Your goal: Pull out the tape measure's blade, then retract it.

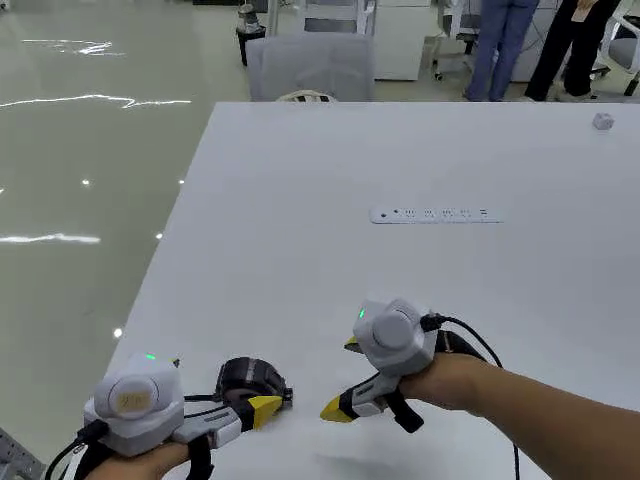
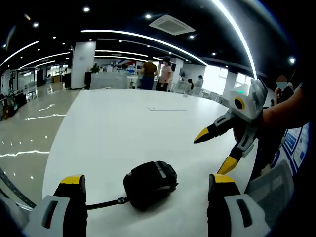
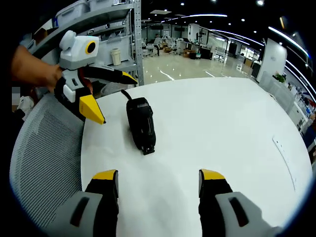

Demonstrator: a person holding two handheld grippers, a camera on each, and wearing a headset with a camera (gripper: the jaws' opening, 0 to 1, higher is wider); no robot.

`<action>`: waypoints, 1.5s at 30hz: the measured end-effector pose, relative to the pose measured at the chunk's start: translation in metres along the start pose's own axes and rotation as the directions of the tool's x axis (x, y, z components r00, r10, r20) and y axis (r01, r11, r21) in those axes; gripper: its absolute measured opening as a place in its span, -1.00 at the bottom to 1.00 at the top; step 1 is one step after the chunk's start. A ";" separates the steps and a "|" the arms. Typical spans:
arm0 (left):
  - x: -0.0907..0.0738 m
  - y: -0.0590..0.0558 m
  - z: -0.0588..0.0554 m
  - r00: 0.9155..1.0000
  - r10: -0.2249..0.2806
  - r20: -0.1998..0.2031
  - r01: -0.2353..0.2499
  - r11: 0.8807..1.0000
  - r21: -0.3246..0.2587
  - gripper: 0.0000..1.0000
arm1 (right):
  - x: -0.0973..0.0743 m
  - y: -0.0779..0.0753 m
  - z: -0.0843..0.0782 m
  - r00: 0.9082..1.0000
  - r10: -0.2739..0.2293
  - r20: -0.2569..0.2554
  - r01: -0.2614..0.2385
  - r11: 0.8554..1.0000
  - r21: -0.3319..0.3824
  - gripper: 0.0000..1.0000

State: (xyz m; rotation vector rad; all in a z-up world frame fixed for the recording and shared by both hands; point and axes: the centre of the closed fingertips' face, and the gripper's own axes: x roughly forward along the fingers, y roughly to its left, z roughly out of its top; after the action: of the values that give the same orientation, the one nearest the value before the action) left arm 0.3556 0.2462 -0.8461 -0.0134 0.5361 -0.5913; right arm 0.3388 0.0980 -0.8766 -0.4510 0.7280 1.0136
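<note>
We list:
- a black block-shaped tape measure [image 3: 140, 123], its casing dull plastic with a slight sheen
- a white workbench top [image 1: 400, 160], smooth and matt
- the left gripper [image 3: 117, 98] and right gripper [image 3: 158, 174], smooth grey-white plastic shells with yellow jaw tips
- a grey mesh chair back [image 3: 44, 163], woven and open-textured
- a pale floor [image 1: 80, 150], glossy and mirror-like

Surface [image 1: 300, 200], white: 1.
Tape measure [image 1: 250, 379], black: 1.
Grippers, two jaws each: 2, namely left gripper [image 3: 117, 99] and right gripper [image 1: 340, 378].
Power strip [image 1: 436, 215], white: 1.
Small pale lump [image 1: 602, 121], kind unclear: 1.
Chair [image 1: 310, 65], grey: 1.
People standing beyond: 2, namely person in jeans [image 1: 503, 45] and person in black trousers [image 1: 570, 45].
</note>
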 end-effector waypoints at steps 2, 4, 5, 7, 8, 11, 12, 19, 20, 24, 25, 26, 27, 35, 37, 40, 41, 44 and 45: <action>0.000 0.001 0.001 1.000 -0.005 0.001 0.005 1.000 -0.003 1.00 | -0.002 -0.002 0.000 1.000 -0.013 0.008 0.013 1.000 0.005 0.46; -0.001 0.001 0.002 1.000 -0.006 0.002 0.006 1.000 -0.003 1.00 | -0.003 -0.002 -0.001 1.000 -0.019 0.011 0.019 1.000 0.008 0.50; -0.004 0.004 0.006 1.000 -0.003 0.009 0.003 1.000 -0.002 1.00 | -0.009 -0.003 -0.003 0.999 -0.029 0.020 0.029 0.999 0.027 0.50; -0.010 0.011 0.012 1.000 0.003 0.024 -0.003 1.000 0.001 1.00 | -0.021 -0.004 -0.009 0.998 -0.051 0.038 0.048 0.997 0.066 0.50; -0.013 0.015 0.016 0.999 0.006 0.031 -0.006 1.000 0.002 1.00 | -0.027 -0.004 -0.011 0.997 -0.061 0.046 0.057 0.995 0.085 0.52; -0.020 0.019 0.015 0.999 -0.020 0.034 0.020 1.000 -0.003 1.00 | -0.044 -0.008 -0.020 0.992 -0.109 0.065 0.100 0.987 0.128 0.60; -0.022 0.021 0.012 1.000 -0.022 0.022 0.021 1.000 0.008 1.00 | -0.050 -0.008 -0.022 0.990 -0.120 0.072 0.109 0.984 0.141 0.62; -0.039 0.037 0.004 1.000 -0.004 0.025 0.004 1.000 -0.002 1.00 | -0.076 -0.010 -0.040 0.977 -0.189 0.100 0.166 0.966 0.199 0.72; -0.041 0.038 0.003 1.000 -0.004 0.022 0.004 1.000 -0.003 1.00 | -0.078 -0.010 -0.043 0.975 -0.196 0.102 0.171 0.962 0.212 0.73; -0.047 0.040 -0.008 1.000 -0.025 -0.008 0.025 0.999 -0.021 1.00 | -0.088 -0.011 -0.063 0.969 -0.226 0.104 0.192 0.946 0.260 0.79; -0.049 0.040 -0.012 0.999 -0.031 -0.017 0.030 0.999 -0.034 1.00 | -0.092 -0.013 -0.069 0.965 -0.243 0.103 0.207 0.938 0.278 0.83; -0.050 0.041 -0.013 0.999 -0.034 -0.019 0.033 0.999 -0.040 1.00 | -0.096 -0.014 -0.071 0.961 -0.253 0.108 0.213 0.932 0.292 0.86; -0.052 0.041 -0.015 0.999 -0.038 -0.018 0.037 0.998 -0.045 1.00 | -0.103 -0.017 -0.075 0.955 -0.273 0.116 0.225 0.922 0.315 0.87; -0.070 0.040 -0.019 0.998 -0.054 -0.017 0.054 0.998 -0.015 1.00 | -0.143 -0.023 -0.103 0.921 -0.366 0.133 0.286 0.867 0.408 1.00; -0.075 0.046 -0.017 0.999 -0.041 -0.010 0.041 0.999 -0.023 1.00 | -0.156 -0.021 -0.116 0.911 -0.399 0.106 0.328 0.856 0.400 1.00; -0.081 0.050 -0.011 0.999 -0.035 0.009 0.035 0.999 -0.034 1.00 | -0.169 -0.016 -0.128 0.907 -0.409 0.096 0.336 0.843 0.420 1.00; -0.082 0.051 -0.009 0.999 -0.033 0.012 0.033 0.999 -0.031 1.00 | -0.173 -0.015 -0.131 0.904 -0.418 0.093 0.344 0.839 0.421 1.00; -0.087 0.053 -0.004 0.999 -0.027 0.018 0.028 1.000 -0.012 1.00 | -0.186 -0.010 -0.145 0.897 -0.434 0.087 0.356 0.825 0.439 1.00; -0.088 0.054 -0.005 1.000 -0.025 0.015 0.025 1.000 -0.002 1.00 | -0.190 -0.009 -0.148 0.893 -0.440 0.093 0.358 0.821 0.445 1.00</action>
State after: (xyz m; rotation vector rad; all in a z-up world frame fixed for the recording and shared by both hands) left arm 0.3199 0.3389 -0.8167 -0.0262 0.5224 -0.6146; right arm 0.2340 -0.1161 -0.8389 -0.1159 0.6188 0.4705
